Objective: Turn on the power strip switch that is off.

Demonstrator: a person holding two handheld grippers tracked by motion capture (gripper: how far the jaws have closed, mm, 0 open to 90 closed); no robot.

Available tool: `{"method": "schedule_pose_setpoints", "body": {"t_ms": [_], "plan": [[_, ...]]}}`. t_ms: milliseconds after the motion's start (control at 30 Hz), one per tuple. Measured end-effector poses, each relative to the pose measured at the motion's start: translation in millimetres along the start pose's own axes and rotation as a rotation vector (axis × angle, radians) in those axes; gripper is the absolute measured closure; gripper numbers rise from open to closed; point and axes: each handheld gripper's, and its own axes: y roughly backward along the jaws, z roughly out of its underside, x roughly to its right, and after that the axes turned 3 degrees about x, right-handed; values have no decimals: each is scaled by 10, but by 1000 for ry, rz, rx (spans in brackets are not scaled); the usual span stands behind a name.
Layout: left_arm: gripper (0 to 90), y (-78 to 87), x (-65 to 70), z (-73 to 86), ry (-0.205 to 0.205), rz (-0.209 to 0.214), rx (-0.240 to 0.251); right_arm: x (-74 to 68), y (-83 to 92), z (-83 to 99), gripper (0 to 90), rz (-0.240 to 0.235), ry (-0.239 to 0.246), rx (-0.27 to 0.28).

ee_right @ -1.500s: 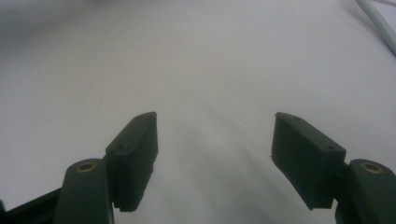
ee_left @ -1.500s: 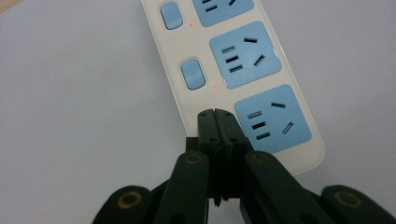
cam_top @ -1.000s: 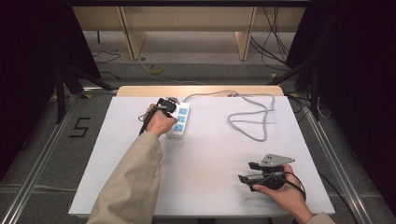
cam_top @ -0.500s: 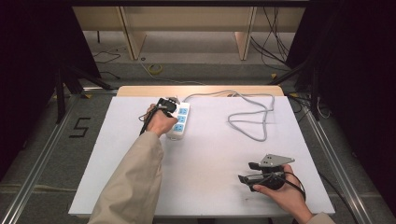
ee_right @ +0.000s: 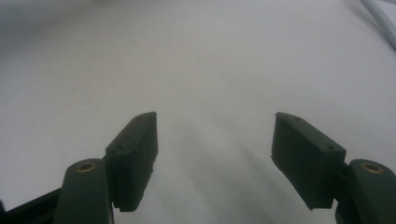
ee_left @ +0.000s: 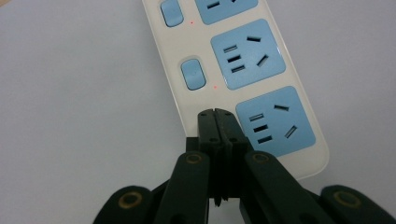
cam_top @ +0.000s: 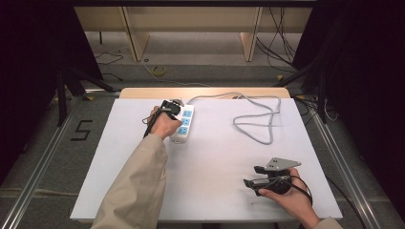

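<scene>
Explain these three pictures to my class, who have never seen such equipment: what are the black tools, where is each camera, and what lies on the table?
A person holds hand-operated tongs in each hand. One camera looks down from above; the others ride on each tool. On the white table lies a white power strip with blue sockets, its grey cable looping away. The left tongs, jaws closed, hold nothing; their tips sit over the strip's switch side, near a blue switch. The right tongs are open and empty above bare table.

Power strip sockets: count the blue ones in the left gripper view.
3 on the power strip: one cut off at the top edge, one in the middle, one nearest, beside the shut left gripper. More may lie beyond the frame.
</scene>
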Motion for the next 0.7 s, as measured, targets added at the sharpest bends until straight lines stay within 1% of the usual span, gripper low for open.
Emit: {"method": "schedule_pose_setpoints", "body": {"t_ms": [33,100,167,267,300,667,700], "plan": [[897,-4,7,-1,4,-2,3,-2,0,0,324,-1,-2,-1],[897,-5,6,-5,-8,-5,-3,-3,-1,-1,324,0,0,1],[897,-11,10,-7,-4,-10,4,-4,-1,-1,324,0,0,0],[898,-15,9,-11,-4,-12,-1,-3,0,0,324,0,3,-1],[898,-12,8,-14,-11,-13,-6,-3,0,0,324,0,3,0],[898,-21,29,-22,-20,-23,-10,-8,-3,-1,324,0,-1,-2],[898,-20,31,-23,-26,-24,-14,-8,-4,-1,324,0,-1,-2]]}}
